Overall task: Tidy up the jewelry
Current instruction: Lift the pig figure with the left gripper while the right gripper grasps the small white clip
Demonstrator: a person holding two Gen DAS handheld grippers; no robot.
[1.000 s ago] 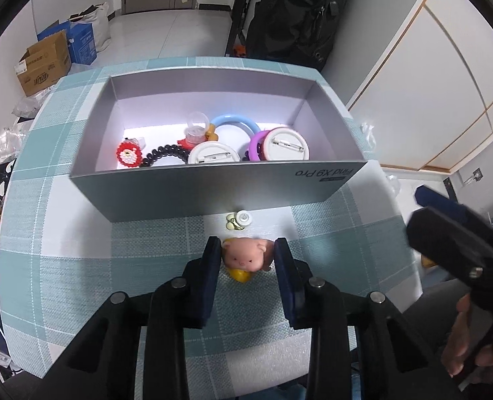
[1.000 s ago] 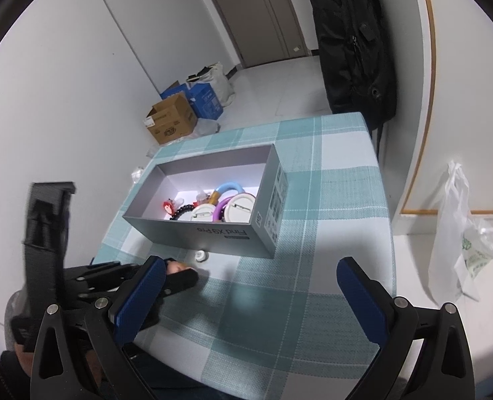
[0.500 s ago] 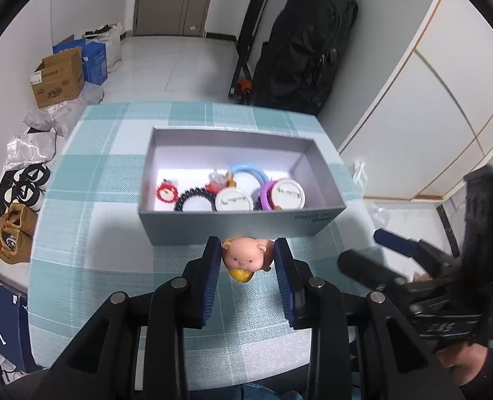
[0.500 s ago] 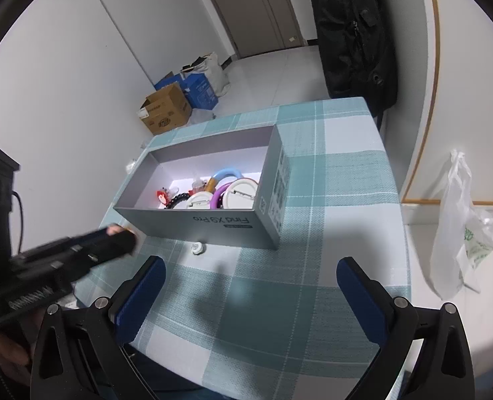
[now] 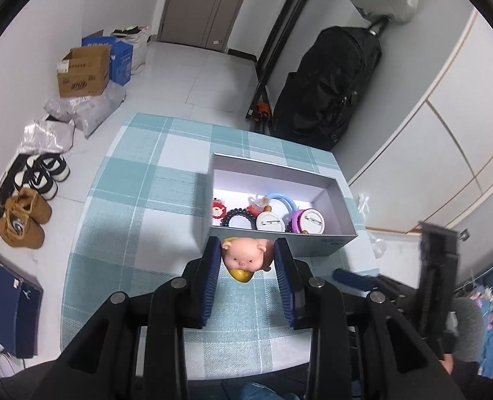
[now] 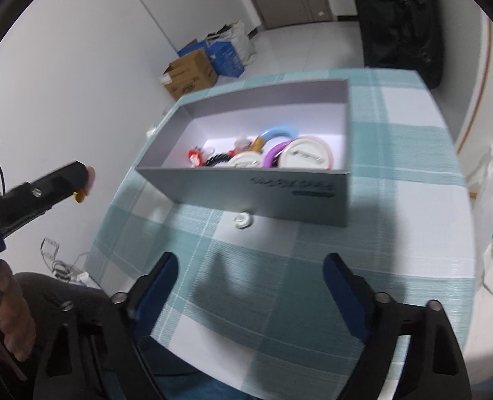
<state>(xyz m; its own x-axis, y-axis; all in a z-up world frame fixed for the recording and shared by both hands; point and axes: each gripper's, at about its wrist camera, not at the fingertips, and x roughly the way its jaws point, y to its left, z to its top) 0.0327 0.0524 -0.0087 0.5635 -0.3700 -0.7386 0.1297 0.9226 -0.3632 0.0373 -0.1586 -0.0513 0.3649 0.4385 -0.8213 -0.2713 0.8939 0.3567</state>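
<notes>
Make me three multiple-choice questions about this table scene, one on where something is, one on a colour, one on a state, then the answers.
1. Where does the small white ring lie?
A. inside the box
B. on the tablecloth in front of the box
C. on the floor

2. What colour are the pads of the right gripper?
A. blue
B. red
C. yellow

3. What is the left gripper doing?
A. standing open and empty
B. shut on the pig figure
C. shut on a badge

Answers:
1 B: the ring sits on the cloth just outside the box.
2 A: the right gripper has blue pads.
3 B: the left gripper clamps the pig figure.
</notes>
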